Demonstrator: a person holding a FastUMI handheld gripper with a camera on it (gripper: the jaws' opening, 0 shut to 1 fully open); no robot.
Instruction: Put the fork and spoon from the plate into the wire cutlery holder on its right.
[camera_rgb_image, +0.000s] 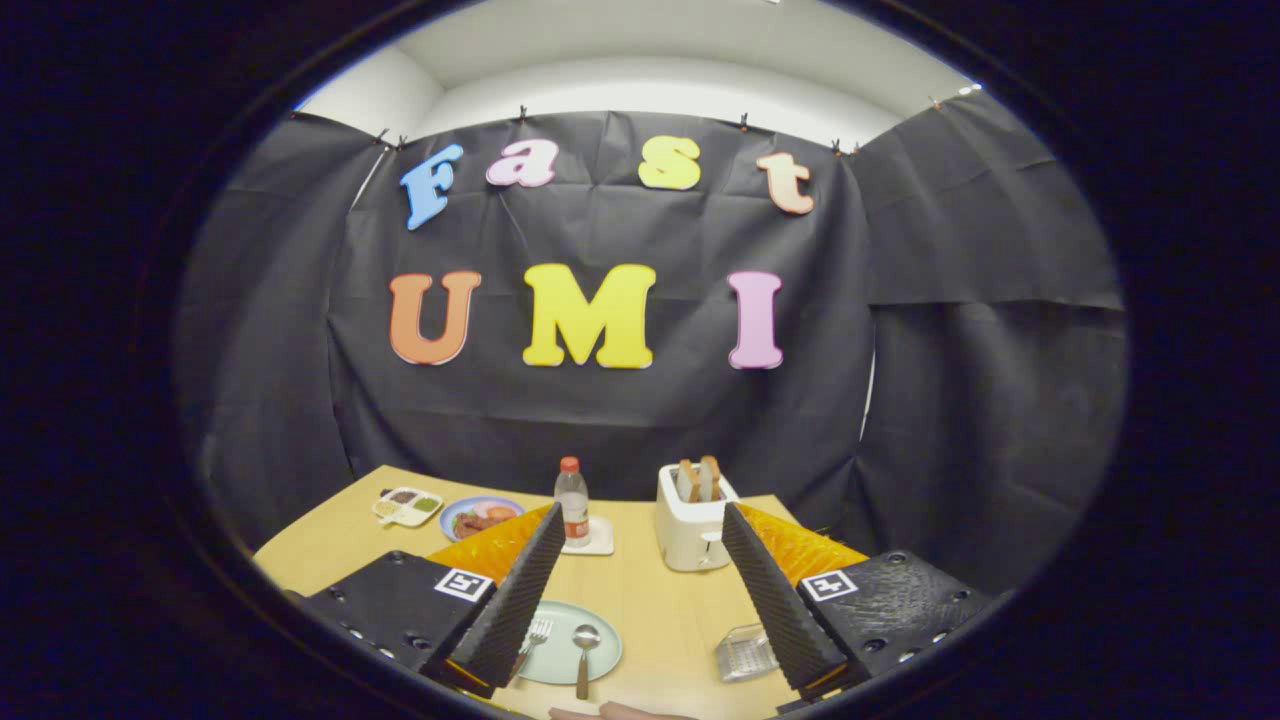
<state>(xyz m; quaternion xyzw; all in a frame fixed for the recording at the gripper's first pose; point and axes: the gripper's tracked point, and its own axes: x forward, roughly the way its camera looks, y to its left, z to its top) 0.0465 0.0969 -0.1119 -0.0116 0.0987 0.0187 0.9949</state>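
A pale green plate (600, 632) lies on the wooden table, between and below my two fingers. On it a fork (536, 634) lies at the left, partly hidden by my left finger. A spoon (585, 656) lies beside it, bowl pointing away, handle reaching over the plate's near rim. The wire cutlery holder (744, 652) stands right of the plate, partly behind my right finger. My gripper (640, 520) is open, held well above the table, with nothing between the fingers.
Farther back stand a white toaster (690, 530) with bread slices, a water bottle (573, 503) on a white coaster, a blue plate of food (480, 517) and a white divided dish (408, 506). A hand (625, 712) shows at the table's near edge.
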